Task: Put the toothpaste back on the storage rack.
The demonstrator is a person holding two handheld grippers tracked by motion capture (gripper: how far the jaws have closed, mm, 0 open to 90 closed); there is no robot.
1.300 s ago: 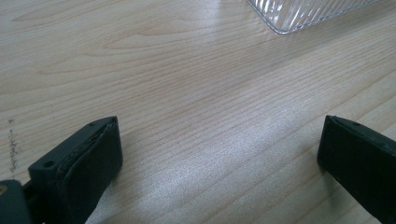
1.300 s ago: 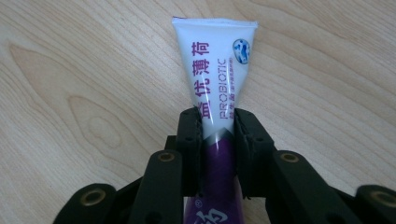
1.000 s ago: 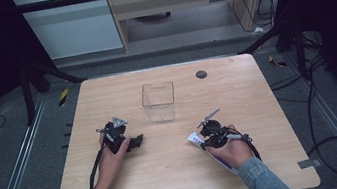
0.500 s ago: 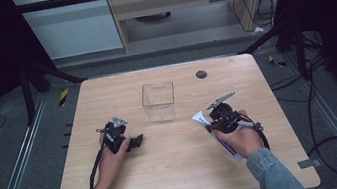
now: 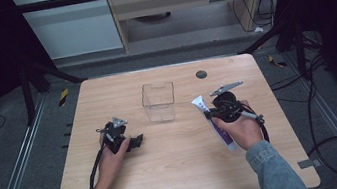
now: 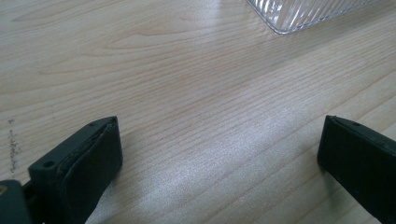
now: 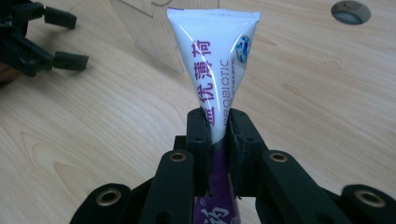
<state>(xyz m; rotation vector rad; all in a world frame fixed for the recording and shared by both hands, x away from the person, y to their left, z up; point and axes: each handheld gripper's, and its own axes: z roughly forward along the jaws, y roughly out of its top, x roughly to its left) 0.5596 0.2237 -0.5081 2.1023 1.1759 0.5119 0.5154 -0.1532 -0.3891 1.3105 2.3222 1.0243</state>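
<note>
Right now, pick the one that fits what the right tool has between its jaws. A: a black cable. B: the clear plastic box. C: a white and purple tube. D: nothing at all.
C: in the right gripper view the right tool has both jaws pressed flat against a white and purple tube, whose crimped end points away from the hand, while the clear box stands apart on the table.

A lab: bare wooden table (image 5: 178,174) on floor rails (image 5: 16,173), trailing cables (image 5: 335,140).
</note>
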